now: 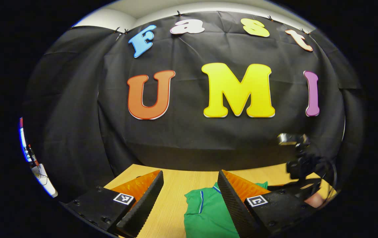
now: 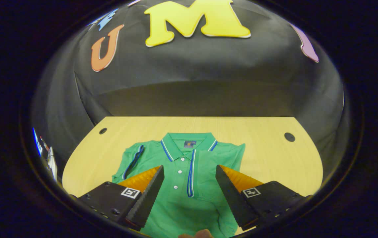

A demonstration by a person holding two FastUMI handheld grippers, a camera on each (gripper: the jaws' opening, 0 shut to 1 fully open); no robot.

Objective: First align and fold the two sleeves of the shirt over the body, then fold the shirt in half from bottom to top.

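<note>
A green polo shirt (image 2: 182, 198) with blue-and-white trim lies flat, front up, on the wooden table (image 2: 268, 155), collar (image 2: 189, 140) at the far side. Its right-side sleeve (image 2: 220, 155) is folded over the body, the trimmed edge running down beside the button placket. The left-side sleeve (image 2: 132, 158) lies out at the side. My right gripper (image 2: 189, 168) hovers open over the chest, holding nothing. In the left gripper view, my left gripper (image 1: 190, 173) is open above the table with a part of the shirt (image 1: 205, 211) between and under its fingers. The right gripper's dark body (image 1: 299, 165) is at the right.
Two round cable holes (image 2: 102, 131) (image 2: 289, 136) sit near the table's far corners. The black cloth wall (image 2: 189, 92) rises right behind the table's far edge. A hand (image 1: 314, 200) holds the right gripper. Bare wood (image 2: 275, 172) lies right of the shirt.
</note>
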